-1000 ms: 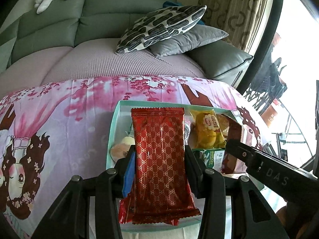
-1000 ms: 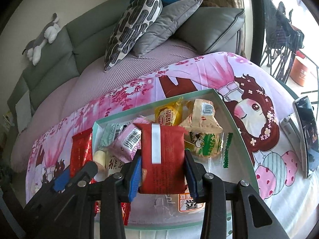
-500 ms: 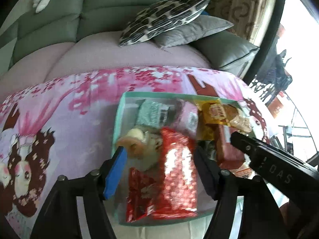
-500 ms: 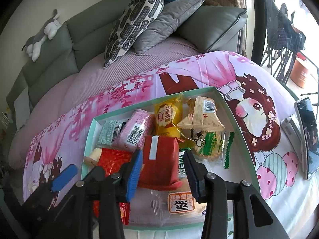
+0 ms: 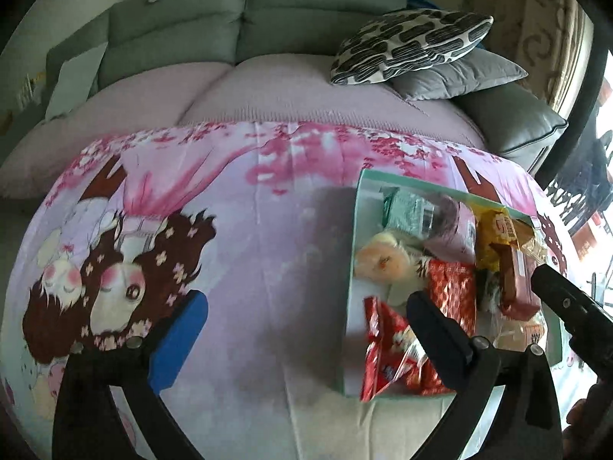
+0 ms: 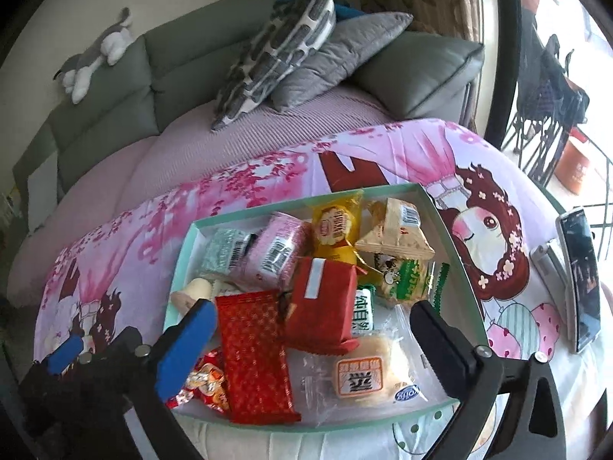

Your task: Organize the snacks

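Right wrist view: the right gripper [image 6: 312,339] has just been opening; its jaws stand wide, gripping nothing, above the tray [image 6: 448,226]. The plain red packet [image 6: 323,303] lies released among the snacks, partly over the patterned red packet [image 6: 253,356]. The left gripper [image 5: 306,333], also just opened and empty, hangs mostly over the tablecloth [image 5: 268,230] beside the tray.

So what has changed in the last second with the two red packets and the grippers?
Both grippers let go: the left gripper dropped the patterned red packet and the right gripper the plain red packet into the tray. Both jaws have just been opening, nothing between them. The other snacks stayed.
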`<state>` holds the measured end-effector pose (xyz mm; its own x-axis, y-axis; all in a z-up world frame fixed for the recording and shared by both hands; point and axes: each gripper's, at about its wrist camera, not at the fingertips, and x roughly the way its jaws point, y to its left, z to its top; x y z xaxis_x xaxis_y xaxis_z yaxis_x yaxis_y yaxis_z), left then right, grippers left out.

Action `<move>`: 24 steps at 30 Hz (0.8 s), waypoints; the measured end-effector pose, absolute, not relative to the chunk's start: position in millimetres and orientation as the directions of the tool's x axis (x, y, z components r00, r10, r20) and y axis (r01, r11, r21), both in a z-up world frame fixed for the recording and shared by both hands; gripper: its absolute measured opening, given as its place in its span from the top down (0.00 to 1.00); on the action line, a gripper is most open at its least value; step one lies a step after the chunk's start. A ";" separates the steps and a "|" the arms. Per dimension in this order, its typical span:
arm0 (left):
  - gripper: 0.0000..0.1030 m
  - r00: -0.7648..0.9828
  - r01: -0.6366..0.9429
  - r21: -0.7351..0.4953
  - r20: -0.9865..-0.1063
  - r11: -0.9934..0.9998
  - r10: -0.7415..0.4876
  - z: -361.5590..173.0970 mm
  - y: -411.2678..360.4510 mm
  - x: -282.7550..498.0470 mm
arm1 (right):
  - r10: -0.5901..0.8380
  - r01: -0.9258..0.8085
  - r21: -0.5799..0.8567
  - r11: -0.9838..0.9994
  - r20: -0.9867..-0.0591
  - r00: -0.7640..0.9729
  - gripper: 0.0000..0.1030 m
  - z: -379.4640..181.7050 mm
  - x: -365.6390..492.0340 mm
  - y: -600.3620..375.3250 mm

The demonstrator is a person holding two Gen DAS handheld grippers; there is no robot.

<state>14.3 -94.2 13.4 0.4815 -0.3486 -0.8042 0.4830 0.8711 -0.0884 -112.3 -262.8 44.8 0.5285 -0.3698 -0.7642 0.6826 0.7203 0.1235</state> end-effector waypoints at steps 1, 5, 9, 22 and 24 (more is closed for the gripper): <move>0.00 0.481 0.477 -0.089 -0.806 0.875 -0.344 13.1 -88.6 13.0 | -0.366 0.678 0.125 0.725 -0.764 0.531 0.00 44.1 -114.2 -258.3; 0.00 0.511 0.438 -0.058 -0.805 0.897 -0.301 15.8 -71.2 3.1 | -0.349 0.675 0.129 0.726 -0.776 0.525 0.00 38.0 -119.2 -246.8; 0.00 0.520 0.411 -0.039 -0.811 0.911 -0.269 12.4 -53.7 -5.1 | -0.332 0.665 0.124 0.736 -0.791 0.514 0.00 27.9 -128.8 -233.5; 0.00 0.480 0.358 0.039 -0.864 0.933 -0.149 -4.7 -32.3 -15.0 | -0.297 0.639 0.107 0.762 -0.819 0.491 0.00 9.7 -137.3 -212.6; 0.00 0.474 0.358 0.039 -0.868 0.933 -0.146 -5.1 -32.6 -13.3 | -0.290 0.633 0.110 0.767 -0.820 0.493 0.00 8.6 -135.7 -211.8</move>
<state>-13.3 -32.6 -5.1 0.4744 -0.1459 -0.8681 0.3577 0.9331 0.0386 -135.7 -211.8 8.6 0.4933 -0.2896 -0.8202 0.6325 0.7667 0.1097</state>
